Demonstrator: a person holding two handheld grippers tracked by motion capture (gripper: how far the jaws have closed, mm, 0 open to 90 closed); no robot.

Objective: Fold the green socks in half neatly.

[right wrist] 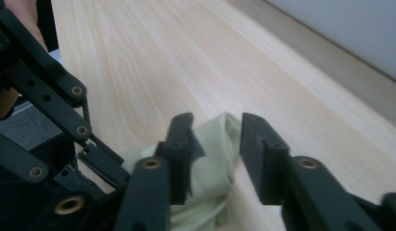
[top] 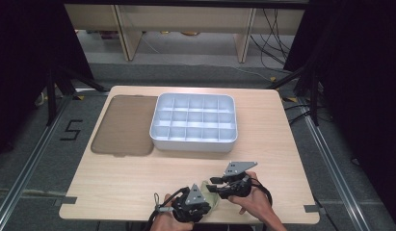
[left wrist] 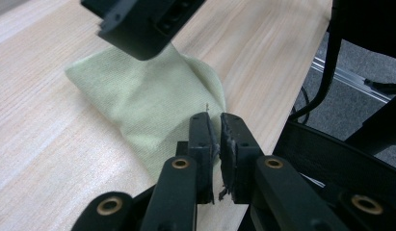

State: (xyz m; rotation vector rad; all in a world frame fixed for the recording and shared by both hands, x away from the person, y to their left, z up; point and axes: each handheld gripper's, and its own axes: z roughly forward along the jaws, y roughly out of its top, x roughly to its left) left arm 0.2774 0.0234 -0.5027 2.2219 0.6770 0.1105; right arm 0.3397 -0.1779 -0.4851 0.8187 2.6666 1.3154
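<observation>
A pale green cloth is seen lying near the near edge of the tabletop, right of its middle, between the two claws. The left claw is clenched on an edge of the cloth, its jaws nearly touching with fabric pinched between them. The right claw is held released, its jaws spread apart over a fold of the cloth. A white compartment tray is set toward the far edge, with a brown mat just beside it.
</observation>
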